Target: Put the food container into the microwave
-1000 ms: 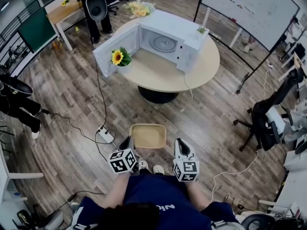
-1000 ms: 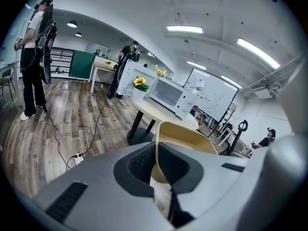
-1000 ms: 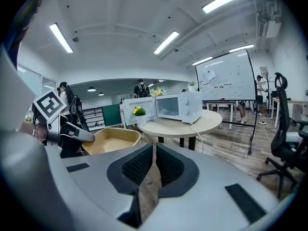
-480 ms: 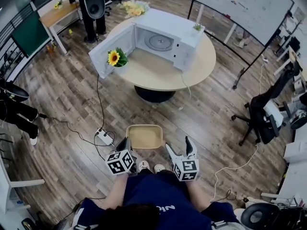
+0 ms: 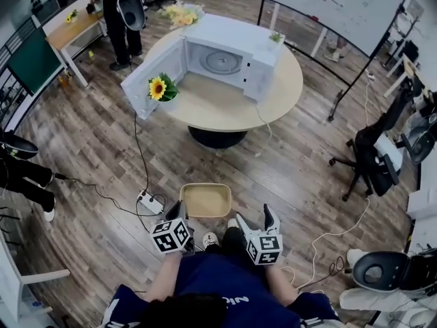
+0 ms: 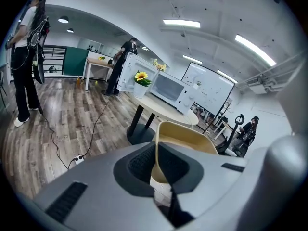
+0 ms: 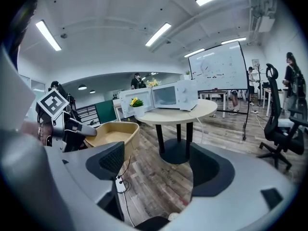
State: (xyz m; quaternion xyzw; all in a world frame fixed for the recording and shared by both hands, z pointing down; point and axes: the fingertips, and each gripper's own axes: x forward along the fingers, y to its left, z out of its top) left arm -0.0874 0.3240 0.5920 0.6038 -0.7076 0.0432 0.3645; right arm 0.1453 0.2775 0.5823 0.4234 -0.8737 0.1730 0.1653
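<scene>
Left gripper view showed the left gripper [image 6: 156, 153] clenched on the food container [image 6: 190, 136] rim. The right gripper [image 7: 159, 170] jaws had just opened, empty

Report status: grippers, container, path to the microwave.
Left gripper shut on food container rim. Right gripper jaws just opened, nothing between them. Microwave open on table ahead; power strip left of container.
</scene>
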